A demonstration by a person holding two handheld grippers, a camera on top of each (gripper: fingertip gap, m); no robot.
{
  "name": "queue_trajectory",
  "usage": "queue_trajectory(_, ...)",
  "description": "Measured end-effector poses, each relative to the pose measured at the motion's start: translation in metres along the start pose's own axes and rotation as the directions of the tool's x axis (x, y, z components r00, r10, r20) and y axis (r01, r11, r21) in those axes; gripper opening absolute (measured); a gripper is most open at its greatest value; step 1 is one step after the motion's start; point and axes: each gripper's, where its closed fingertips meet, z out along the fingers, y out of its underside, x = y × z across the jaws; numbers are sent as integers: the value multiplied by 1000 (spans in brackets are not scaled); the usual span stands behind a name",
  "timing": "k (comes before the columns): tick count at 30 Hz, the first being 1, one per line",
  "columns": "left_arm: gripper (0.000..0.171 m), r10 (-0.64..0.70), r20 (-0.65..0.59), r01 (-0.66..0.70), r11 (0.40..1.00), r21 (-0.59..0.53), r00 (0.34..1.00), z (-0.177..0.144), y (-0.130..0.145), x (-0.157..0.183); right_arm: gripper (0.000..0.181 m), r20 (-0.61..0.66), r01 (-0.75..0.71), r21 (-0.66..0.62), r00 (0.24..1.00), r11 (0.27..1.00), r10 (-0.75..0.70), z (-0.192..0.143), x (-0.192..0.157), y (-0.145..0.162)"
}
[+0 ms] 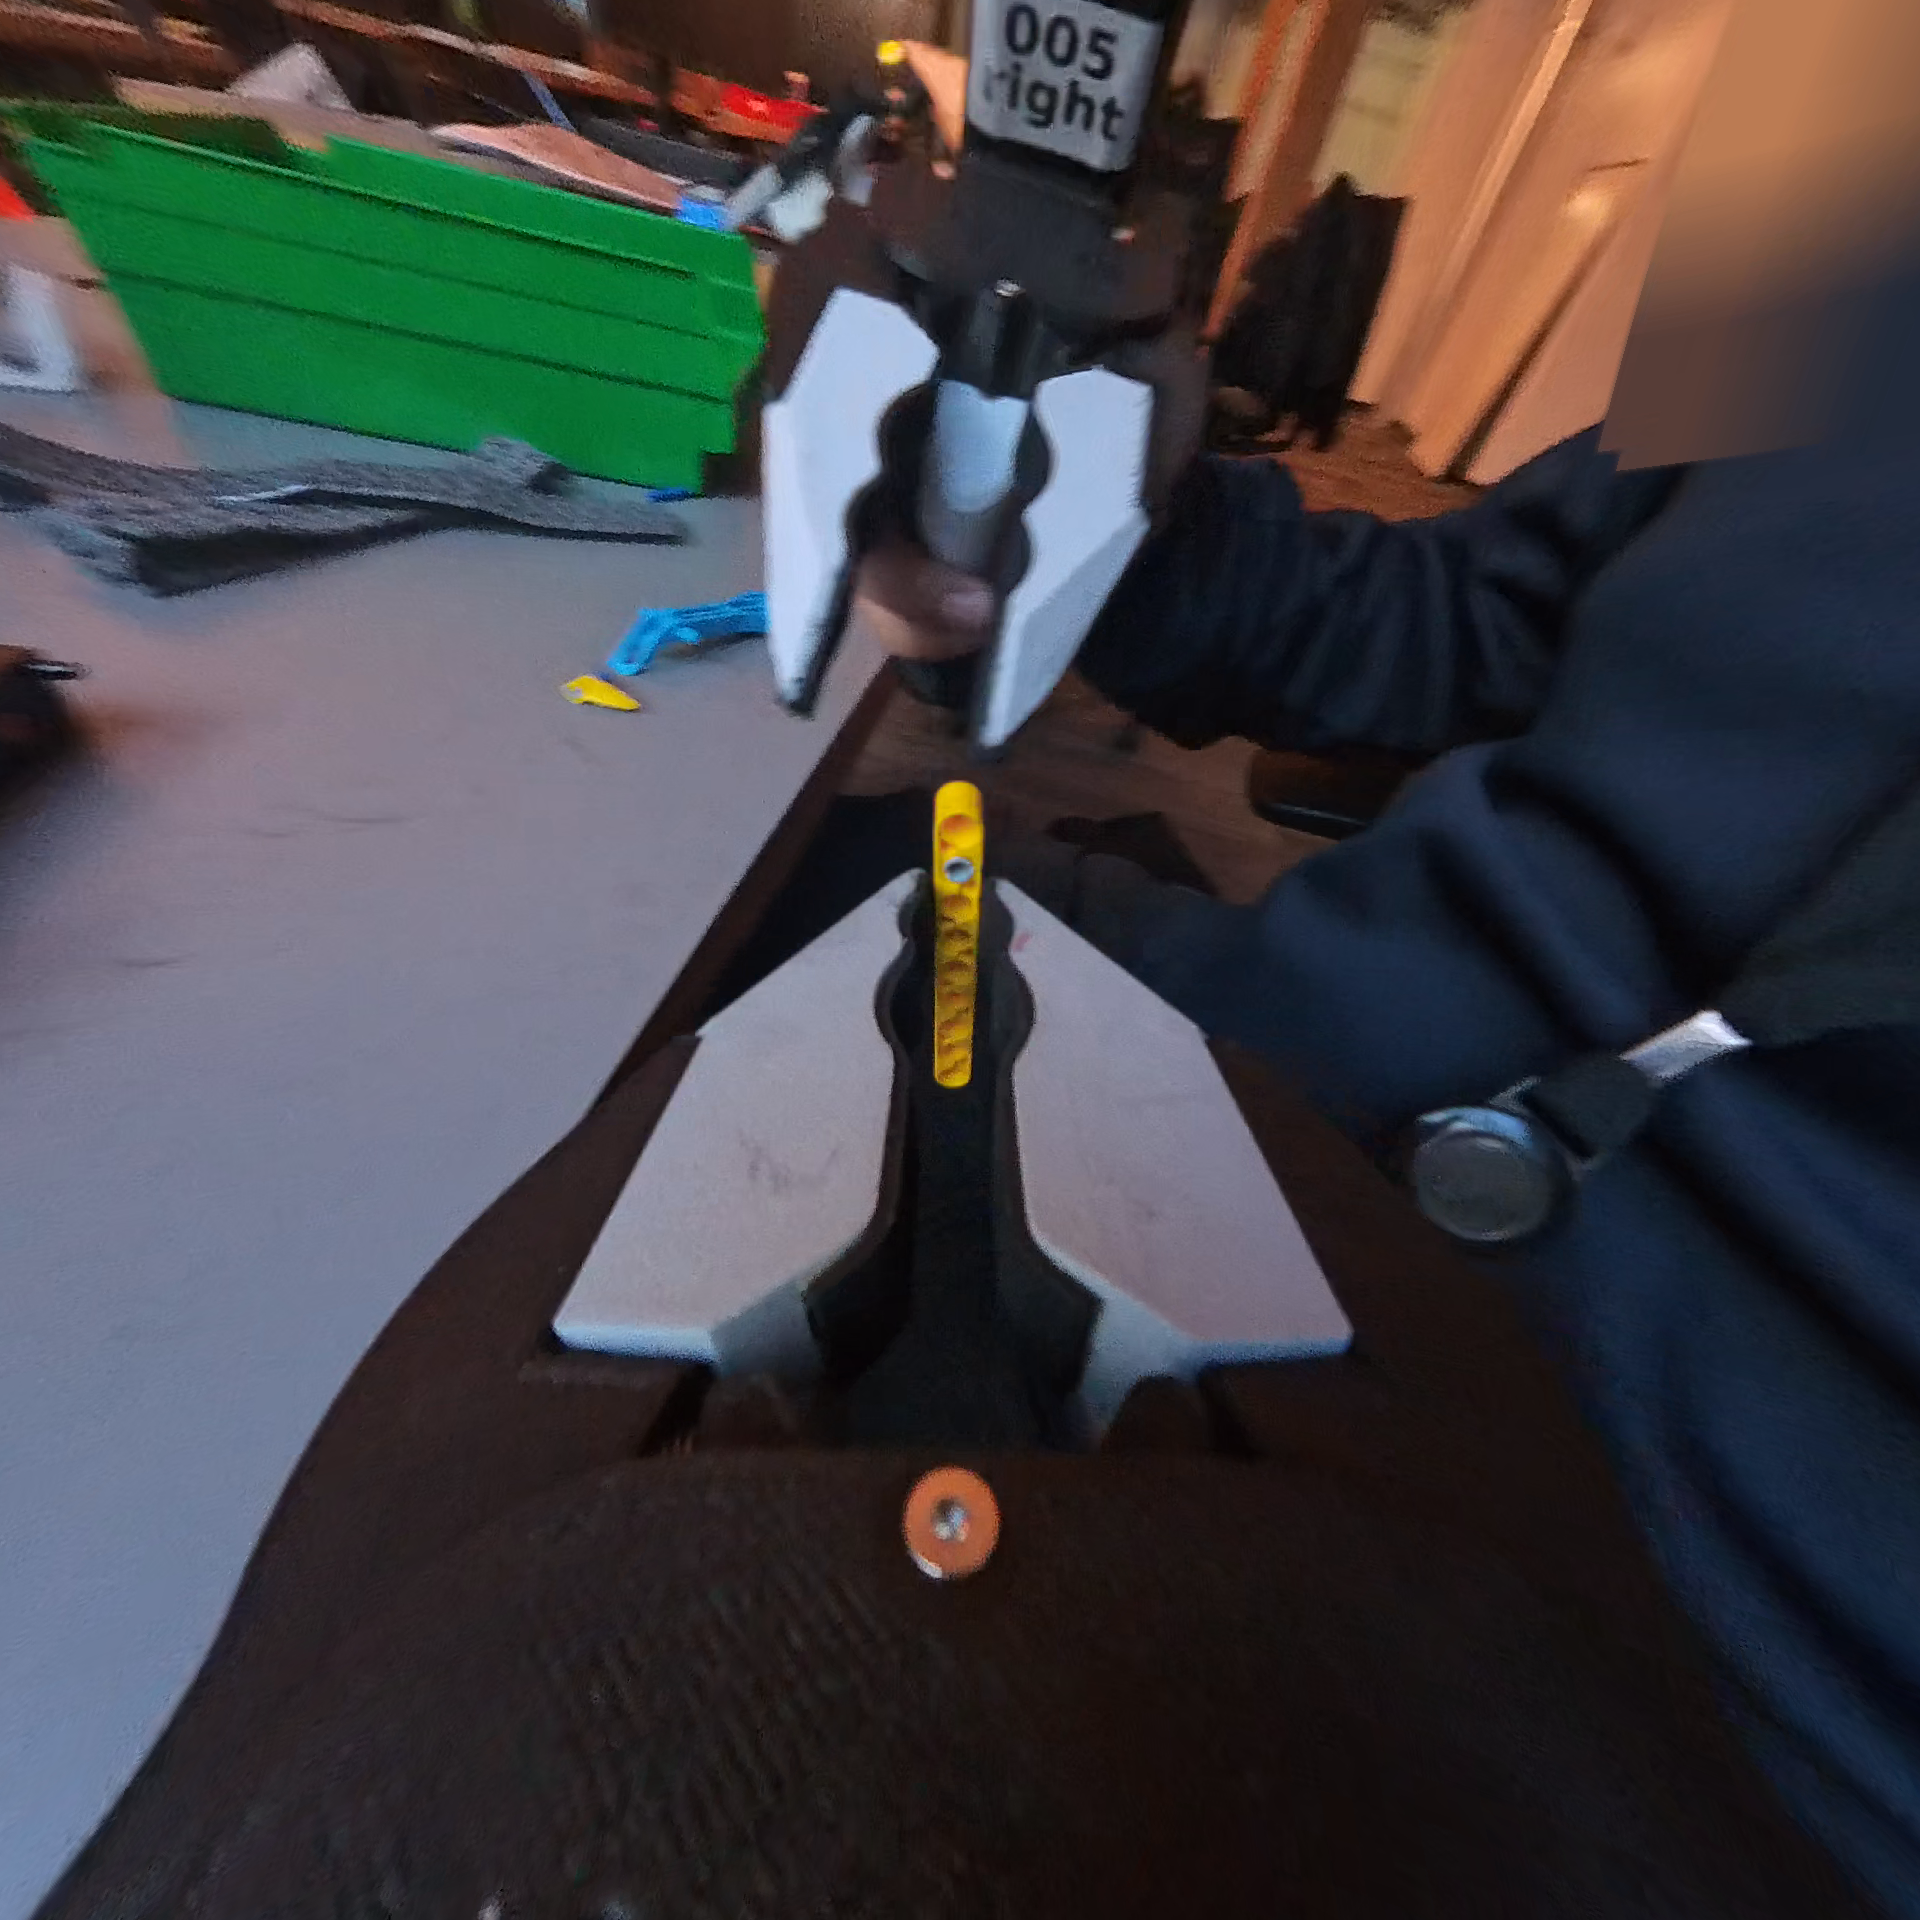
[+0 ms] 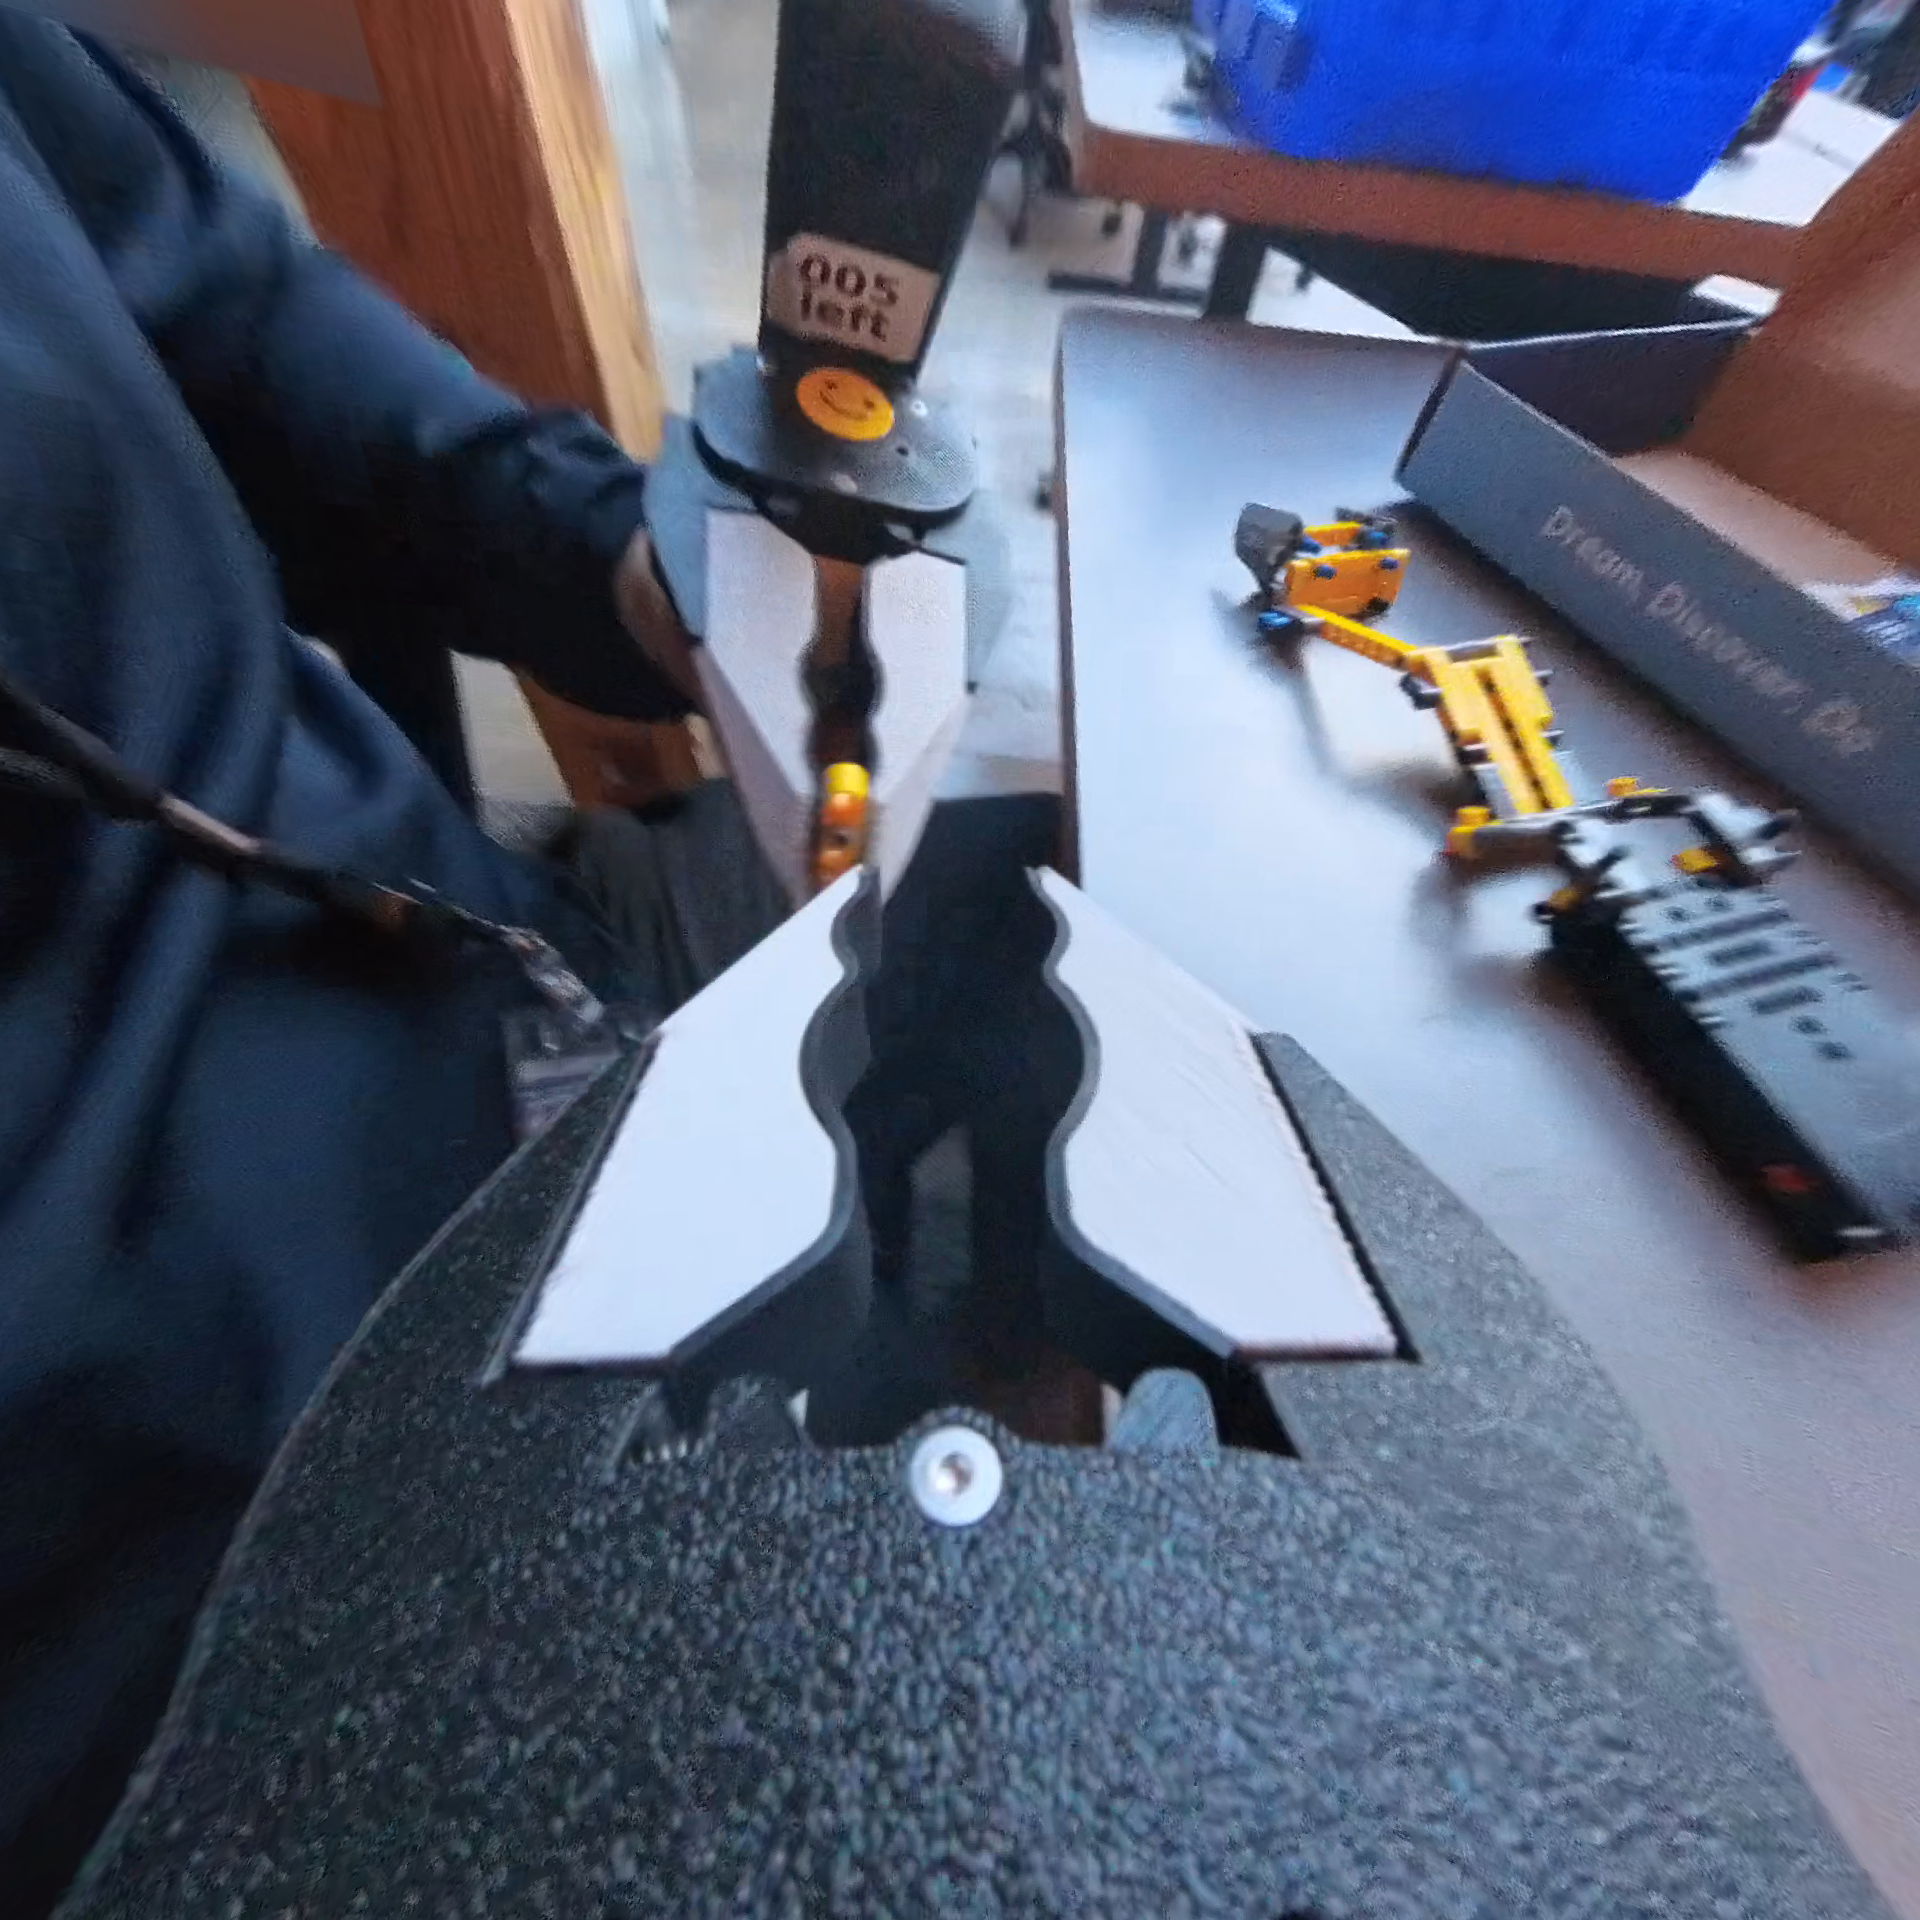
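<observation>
My left gripper [image 1: 956, 883] is shut on a yellow toy beam with holes [image 1: 957, 935], held on edge with its end sticking out past the fingertips. My right gripper [image 1: 899, 722] faces it from just beyond the beam's tip, with its jaws apart and nothing between them. In the right wrist view, my right gripper [image 2: 951, 878] is open and empty. The left gripper [image 2: 842, 873] is close in front of its left fingertip, with the yellow beam [image 2: 842, 800] pinched in it. Both grippers are off the table's edge, near a person's dark sleeve [image 1: 1351, 603].
A yellow and black toy-brick digger model [image 2: 1496, 717] lies on the dark table [image 2: 1247, 831], beside a long grey box [image 2: 1662, 644]. A green crate [image 1: 416, 312], a blue part [image 1: 691, 629] and a small yellow part [image 1: 600, 693] sit on the table [image 1: 312, 935]. Left and right tips are no more than a few centimetres apart.
</observation>
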Motion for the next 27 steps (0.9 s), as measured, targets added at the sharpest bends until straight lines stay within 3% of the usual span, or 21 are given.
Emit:
queue_trajectory(3,6,38,85,-37,999,-20,996,-4,4,-11,28,1,-77,32,997,996,77,3,2,5)
queue_trajectory(5,6,89,137,-86,996,-26,987,-4,4,-17,27,-71,-75,57,994,996,79,5,13,8)
queue_trajectory(9,6,173,235,-166,985,-52,957,-3,3,-26,26,-85,-86,76,992,993,92,9,14,12)
queue_trajectory(16,6,293,272,-270,955,-120,916,2,6,-23,20,-121,54,-10,991,998,-55,11,8,17)
queue_trajectory(22,6,353,249,-310,930,-197,902,11,18,-20,19,-47,111,-17,993,994,-112,9,-8,16)
queue_trajectory(27,6,381,234,-329,915,-232,895,15,23,-17,13,-63,190,-66,979,980,-194,16,-11,20)
